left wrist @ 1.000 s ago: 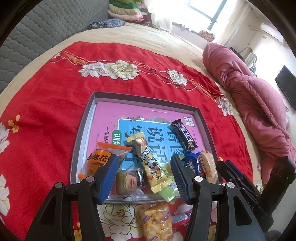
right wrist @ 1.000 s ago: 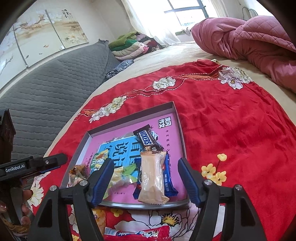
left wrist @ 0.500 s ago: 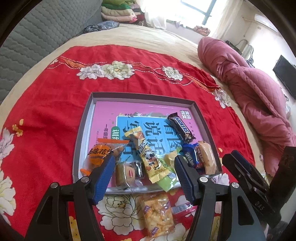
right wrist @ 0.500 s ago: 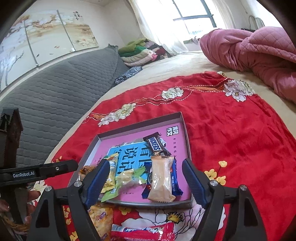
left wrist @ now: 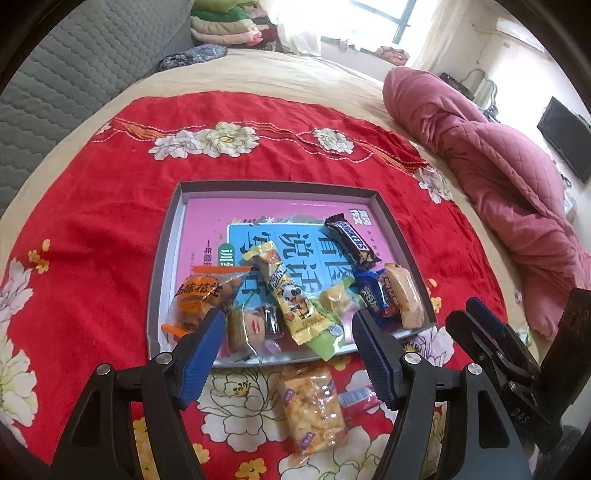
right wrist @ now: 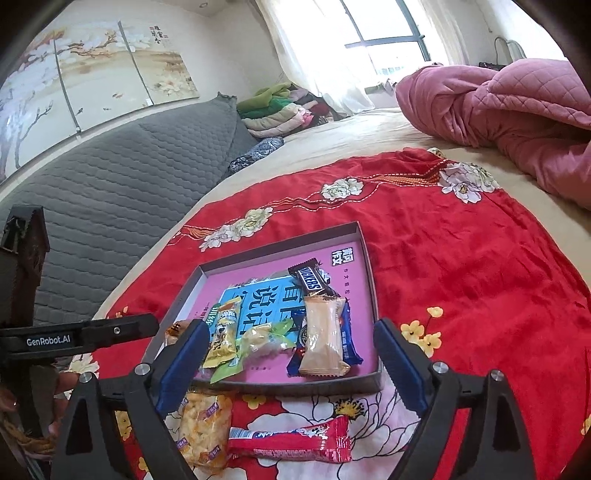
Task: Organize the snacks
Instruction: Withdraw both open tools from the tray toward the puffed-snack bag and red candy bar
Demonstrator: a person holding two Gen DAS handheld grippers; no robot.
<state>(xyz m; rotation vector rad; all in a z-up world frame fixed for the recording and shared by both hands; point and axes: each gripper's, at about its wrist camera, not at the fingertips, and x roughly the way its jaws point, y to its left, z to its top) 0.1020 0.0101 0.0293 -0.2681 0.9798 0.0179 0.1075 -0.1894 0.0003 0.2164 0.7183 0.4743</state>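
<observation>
A shallow grey tray (left wrist: 168, 254) (right wrist: 371, 291) with a pink and blue printed floor lies on a red flowered cloth and holds several wrapped snacks. Among them are a Snickers bar (left wrist: 352, 242) (right wrist: 312, 282), an orange peanut bag (left wrist: 203, 299), a yellow cow-print stick (left wrist: 291, 299) and a beige wafer pack (right wrist: 323, 338). In front of the tray on the cloth lie a clear bag of yellow puffs (left wrist: 312, 410) (right wrist: 203, 428) and a red stick pack (right wrist: 291, 439). My left gripper (left wrist: 286, 343) and right gripper (right wrist: 288, 356) hover near the tray's front edge, jaws opening, nothing between them.
The red cloth (left wrist: 92, 236) covers a beige bed. A rumpled pink quilt (left wrist: 509, 177) lies to the right, a grey padded headboard (right wrist: 110, 177) to the left, folded clothes (left wrist: 229, 26) at the far end. The right gripper's body (left wrist: 509, 362) shows in the left wrist view.
Both grippers have drawn back from the tray and their jaws have spread wider. The puffs bag and red stick pack now show more fully in front of the tray.
</observation>
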